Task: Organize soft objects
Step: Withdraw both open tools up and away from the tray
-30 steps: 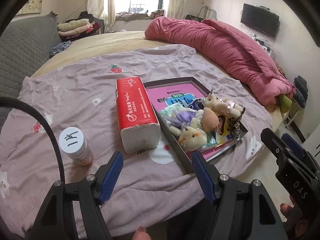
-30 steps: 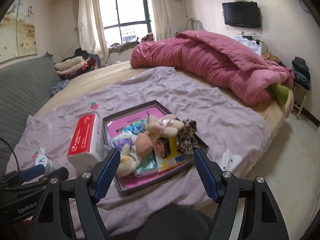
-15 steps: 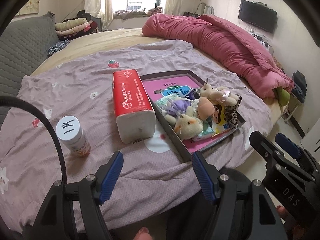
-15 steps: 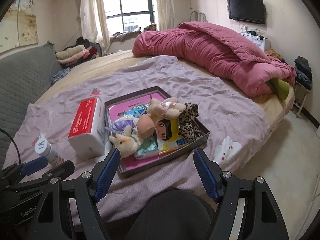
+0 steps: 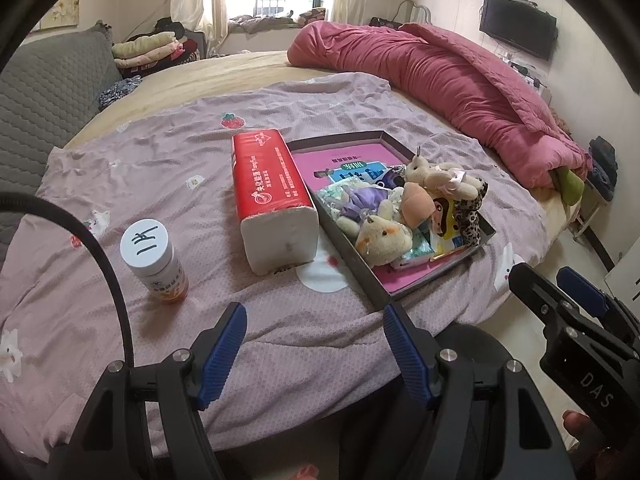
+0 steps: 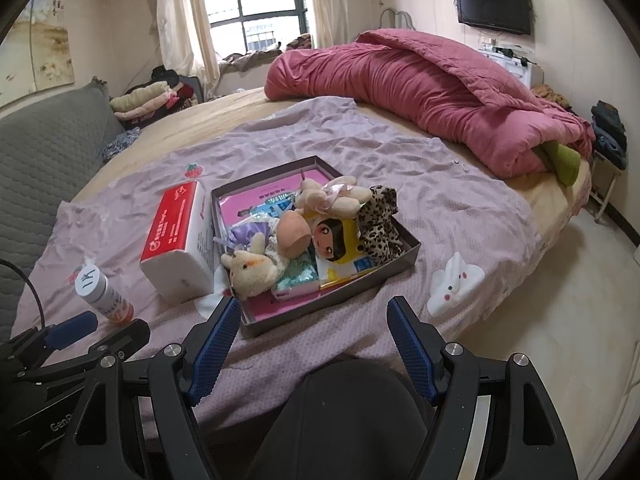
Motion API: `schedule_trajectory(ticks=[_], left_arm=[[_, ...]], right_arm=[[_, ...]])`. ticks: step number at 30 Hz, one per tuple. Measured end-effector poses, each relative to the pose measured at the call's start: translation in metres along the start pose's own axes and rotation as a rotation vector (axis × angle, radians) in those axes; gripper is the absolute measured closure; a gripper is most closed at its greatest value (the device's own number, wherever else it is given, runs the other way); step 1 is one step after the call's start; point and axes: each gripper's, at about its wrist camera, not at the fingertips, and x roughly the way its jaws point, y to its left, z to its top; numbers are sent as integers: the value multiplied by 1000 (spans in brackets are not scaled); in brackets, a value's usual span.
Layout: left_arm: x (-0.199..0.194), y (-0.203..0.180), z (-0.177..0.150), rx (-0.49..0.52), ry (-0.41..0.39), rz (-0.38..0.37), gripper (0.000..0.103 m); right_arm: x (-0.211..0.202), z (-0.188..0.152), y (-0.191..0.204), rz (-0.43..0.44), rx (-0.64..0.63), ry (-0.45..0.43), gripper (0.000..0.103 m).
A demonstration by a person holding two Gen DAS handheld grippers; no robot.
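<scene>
A grey shallow box [image 5: 402, 291] [image 6: 396, 266] lies on the lilac sheet near the bed's front edge, with a pink book in its bottom. In it are piled soft toys: a cream bear [image 5: 382, 236] [image 6: 250, 266], a beige bear with a pink ribbon [image 5: 434, 174] [image 6: 330, 196], a peach round plush [image 6: 294, 234], a leopard-print plush [image 6: 378, 224] and a doll-face packet [image 6: 334, 238]. My left gripper [image 5: 314, 316] hangs open in front of the bed edge, nothing between its fingers. My right gripper [image 6: 310, 312] is open too, just short of the box's near wall.
A red and white tissue pack [image 5: 270, 196] [image 6: 180, 236] lies left of the box. An orange bottle with a white cap [image 5: 154, 260] [image 6: 100, 290] stands further left. A rolled pink quilt [image 6: 420, 88] fills the far right; a grey headboard [image 5: 44, 92] and folded clothes sit at left.
In both views the box and toys sit a little further away than before, as both grippers have tilted slightly. Nothing on the bed has moved, and both grippers stay open.
</scene>
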Motion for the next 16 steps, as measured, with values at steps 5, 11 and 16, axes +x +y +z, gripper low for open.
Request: schedule_trajectory(ticks=[5,11,16], left_arm=[[-3,0,-3,6,1,0,33],[-5,0,-5,15,5,-3,33],[-6,6,-7,-6,21,-31,33]], right_arm=[[-4,-2,4,3,-15,-4,26],[-6,-4,5,5,-20,-3,26],[-10,-5,6,6,-26,-5,26]])
